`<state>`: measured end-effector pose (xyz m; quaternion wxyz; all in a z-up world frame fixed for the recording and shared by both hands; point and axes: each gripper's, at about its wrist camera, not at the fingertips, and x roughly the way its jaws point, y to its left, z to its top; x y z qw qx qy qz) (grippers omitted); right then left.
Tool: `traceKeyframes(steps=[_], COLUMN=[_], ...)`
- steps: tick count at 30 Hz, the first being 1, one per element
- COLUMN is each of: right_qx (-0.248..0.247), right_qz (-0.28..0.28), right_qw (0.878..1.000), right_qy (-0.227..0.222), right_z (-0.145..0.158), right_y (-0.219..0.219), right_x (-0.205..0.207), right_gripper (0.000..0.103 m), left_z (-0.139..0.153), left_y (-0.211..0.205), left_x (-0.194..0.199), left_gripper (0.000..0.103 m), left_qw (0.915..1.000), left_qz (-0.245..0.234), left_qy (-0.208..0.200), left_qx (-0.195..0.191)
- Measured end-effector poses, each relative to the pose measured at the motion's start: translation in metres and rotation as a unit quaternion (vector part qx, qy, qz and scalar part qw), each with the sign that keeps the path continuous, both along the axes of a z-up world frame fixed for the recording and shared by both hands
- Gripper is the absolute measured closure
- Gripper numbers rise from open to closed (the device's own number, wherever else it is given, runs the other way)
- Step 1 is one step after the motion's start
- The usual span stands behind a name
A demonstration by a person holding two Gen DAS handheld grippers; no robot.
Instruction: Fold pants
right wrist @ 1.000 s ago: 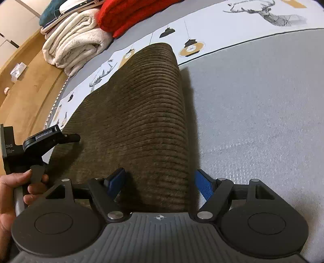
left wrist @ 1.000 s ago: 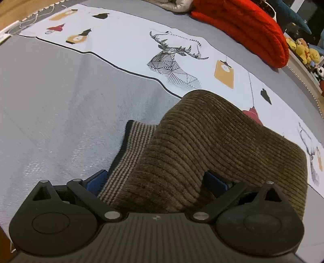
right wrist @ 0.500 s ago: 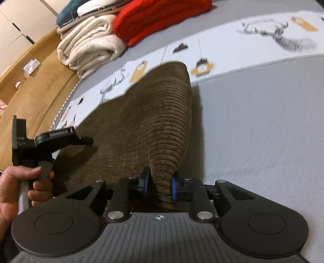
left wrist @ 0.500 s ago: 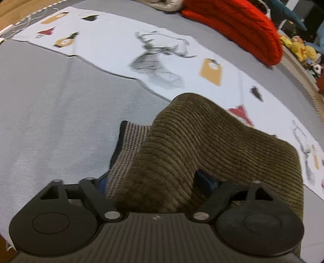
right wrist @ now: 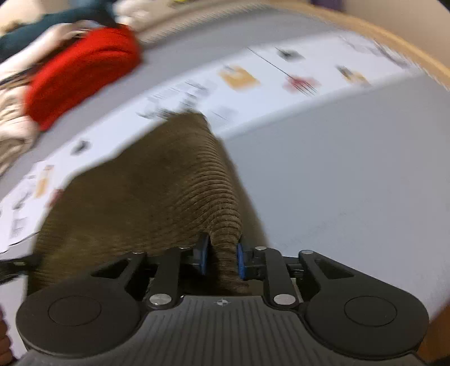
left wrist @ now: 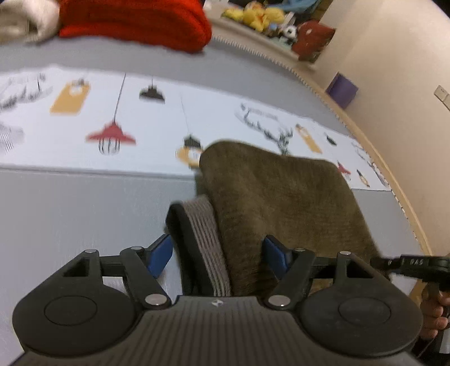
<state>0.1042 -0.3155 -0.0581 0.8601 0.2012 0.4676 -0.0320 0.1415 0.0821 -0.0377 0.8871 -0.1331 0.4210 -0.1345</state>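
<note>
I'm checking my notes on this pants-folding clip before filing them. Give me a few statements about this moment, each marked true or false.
1. The pants are brown corduroy. True.
2. The right gripper has a fold of the pants between its pads. True.
3. The pants lie on a bare wooden floor. False: they lie on a grey mat with a printed white strip.
4. A red knitted bundle lies beyond the printed strip. True.
5. The left gripper is clear of the pants. False: the striped waistband sits between its fingers.

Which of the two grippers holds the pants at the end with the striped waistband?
The left gripper: its closing jaws straddle the pants at the grey striped waistband. The right gripper pinches only a plain brown corduroy fold.
</note>
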Motion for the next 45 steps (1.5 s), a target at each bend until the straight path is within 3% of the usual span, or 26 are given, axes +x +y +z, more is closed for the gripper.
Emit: traceKeyframes(steps=[2, 4, 7, 11, 14, 16, 17, 20, 22, 23, 25, 26, 27, 28, 30, 33, 35, 36, 37, 39, 45], right_qx=[0.001, -0.010, -0.023, -0.037, -0.054, -0.063, -0.068, -0.083, -0.086, -0.090, -0.099, -0.100, -0.097, -0.093, -0.110, -0.106, -0.109, -0.110, -0.111, -0.108, -0.113], right_qz=[-0.010, 0.002, 0.009, 0.022, 0.031, 0.031, 0.029, 0.022, 0.029, 0.035, 0.043, 0.047, 0.053, 0.057, 0.056, 0.052, 0.051, 0.051, 0.051, 0.053, 0.053], right_qw=[1.000, 0.999, 0.999, 0.999, 0.998, 0.997, 0.997, 0.994, 0.993, 0.993, 0.993, 0.993, 0.993, 0.994, 0.992, 0.993, 0.992, 0.992, 0.992, 0.992, 0.992], right_qy=[-0.013, -0.033, -0.033, -0.012, -0.013, -0.018, -0.023, -0.065, -0.075, -0.071, -0.051, -0.040, -0.029, -0.024, -0.024, -0.024, -0.023, -0.022, -0.022, -0.020, -0.019], right_z=[-0.001, -0.001, -0.004, -0.012, -0.013, -0.012, -0.010, 0.004, 0.009, 0.009, 0.002, -0.002, -0.006, -0.008, -0.007, -0.006, -0.006, -0.006, -0.006, -0.007, -0.007], right_y=[0.002, 0.010, 0.016, 0.021, 0.027, 0.030, 0.032, 0.036, 0.040, 0.042, 0.046, 0.047, 0.048, 0.049, 0.053, 0.056, 0.057, 0.058, 0.059, 0.060, 0.060], right_x=[-0.006, -0.011, -0.014, -0.008, -0.011, -0.014, -0.015, -0.022, -0.024, -0.023, -0.020, -0.018, -0.016, -0.015, -0.015, -0.017, -0.017, -0.017, -0.017, -0.017, -0.017], right_gripper=[0.068, 0.058, 0.053, 0.052, 0.052, 0.052, 0.052, 0.053, 0.053, 0.053, 0.053, 0.053, 0.052, 0.051, 0.051, 0.051, 0.051, 0.051, 0.051, 0.051, 0.051], left_z=[0.006, 0.012, 0.011, -0.008, -0.012, -0.010, -0.005, 0.023, 0.033, 0.031, 0.012, 0.001, -0.003, 0.002, 0.022, 0.032, 0.022, 0.003, -0.010, -0.013, -0.006], left_y=[0.010, 0.018, 0.014, -0.006, -0.025, -0.027, -0.023, -0.015, -0.008, -0.003, 0.001, 0.002, 0.001, -0.002, -0.018, -0.038, -0.052, -0.060, -0.063, -0.067, -0.059], left_x=[-0.003, -0.006, 0.000, 0.014, 0.017, 0.015, 0.012, -0.009, -0.020, -0.022, -0.016, -0.015, -0.016, -0.019, -0.032, -0.054, -0.059, -0.054, -0.054, -0.055, -0.057], left_gripper=[0.030, 0.046, 0.047, 0.052, 0.071, 0.086, 0.087, 0.088, 0.087, 0.087, 0.083, 0.078, 0.068, 0.061, 0.061, 0.061, 0.066, 0.066, 0.065, 0.066, 0.059], left_qw=[0.9991, 0.9956, 0.9937, 0.9970, 0.9996, 0.9992, 0.9987, 0.9939, 0.9935, 0.9957, 0.9999, 0.9986, 0.9969, 0.9961, 0.9899, 0.9779, 0.9762, 0.9727, 0.9679, 0.9642, 0.9706], left_qz=[0.019, 0.030, 0.025, -0.004, -0.026, -0.032, -0.034, -0.031, -0.015, -0.005, 0.013, 0.026, 0.043, 0.047, 0.037, 0.007, -0.031, -0.060, -0.079, -0.083, -0.069], left_qy=[-0.018, -0.041, -0.040, 0.019, -0.004, -0.020, -0.033, -0.096, -0.103, -0.086, -0.007, 0.032, 0.038, 0.021, -0.052, -0.117, -0.092, -0.037, -0.008, -0.012, -0.012], left_qx=[-0.033, -0.079, -0.102, -0.075, -0.012, -0.010, -0.018, -0.043, -0.044, -0.035, 0.005, 0.033, 0.055, 0.072, 0.127, 0.174, 0.194, 0.221, 0.238, 0.251, 0.230])
